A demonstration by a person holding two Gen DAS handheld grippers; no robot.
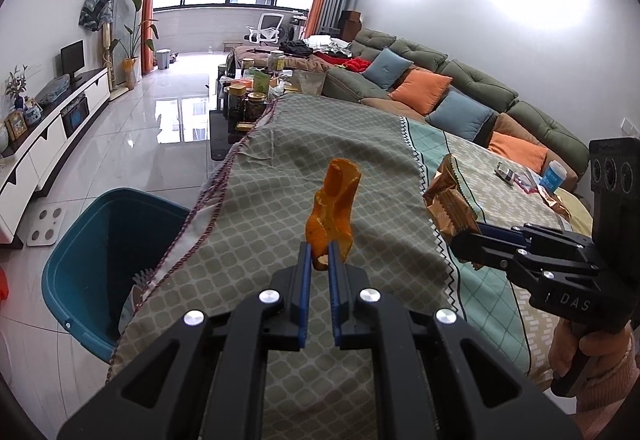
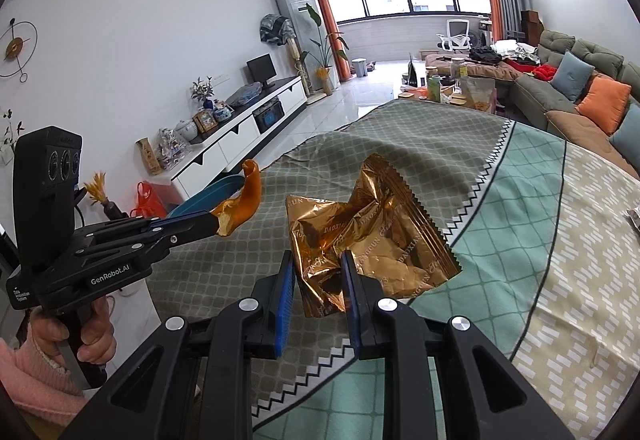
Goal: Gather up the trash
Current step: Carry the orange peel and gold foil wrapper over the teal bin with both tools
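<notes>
L gripper [image 1: 319, 254] clamped on peel [image 1: 334, 208], R gripper [image 2: 318, 272] pinching wrapper [image 2: 372, 236]; both lifted over desk [image 1: 248, 208]. Carry step. Next: swing to bin [image 1: 100, 240], release.

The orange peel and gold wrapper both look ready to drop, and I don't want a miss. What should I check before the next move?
1. Left claw shut on the orange peel: ok.
2. Right claw shut on the gold wrapper: ok.
3. Teal bin open and in view: ok.
4. Peel above the bin: not ok, it is over the tablecloth.
5. Wrapper above the bin: not ok.
6. Room left in the bin: cannot tell.
</notes>
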